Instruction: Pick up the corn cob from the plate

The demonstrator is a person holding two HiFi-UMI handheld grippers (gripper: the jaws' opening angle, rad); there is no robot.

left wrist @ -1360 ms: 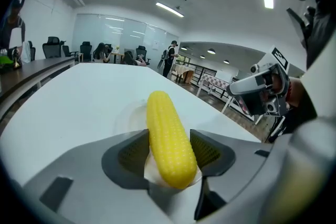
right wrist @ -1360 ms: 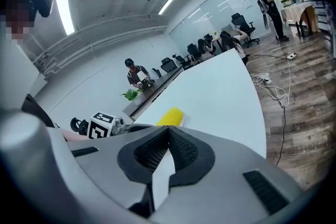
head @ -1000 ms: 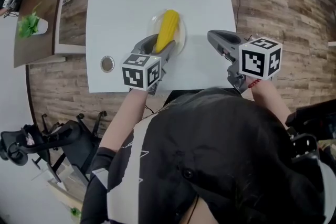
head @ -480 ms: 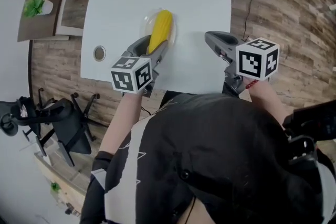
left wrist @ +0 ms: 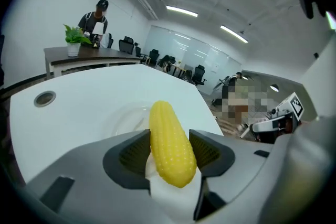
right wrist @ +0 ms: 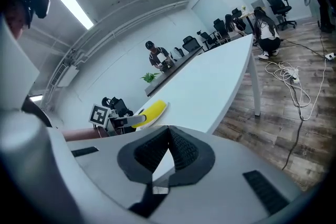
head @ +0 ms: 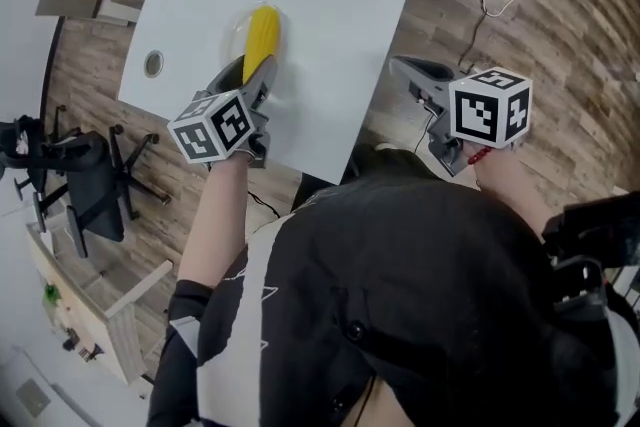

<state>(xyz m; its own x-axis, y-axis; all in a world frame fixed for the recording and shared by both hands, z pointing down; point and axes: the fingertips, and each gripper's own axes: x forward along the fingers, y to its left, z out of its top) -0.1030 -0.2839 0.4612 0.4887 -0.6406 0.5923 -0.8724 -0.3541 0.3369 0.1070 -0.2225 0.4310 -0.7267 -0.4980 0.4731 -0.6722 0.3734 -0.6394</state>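
The left gripper clamps its jaws on the near end of the corn cob, which now tilts up over the plate on the white table after lying on it a second ago. The right gripper, jaws closed on nothing, has swung out past the table's edge. The lift looks begun, though whether the cob's far tip has cleared the plate cannot be told.

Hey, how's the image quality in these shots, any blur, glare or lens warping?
Head view: sharp, but the floor planks bow toward the edges. Left gripper view: strong fisheye, dark corners, corn cob crisp, mosaic patch at right. Right gripper view: same fisheye, ceiling light strips glare white.
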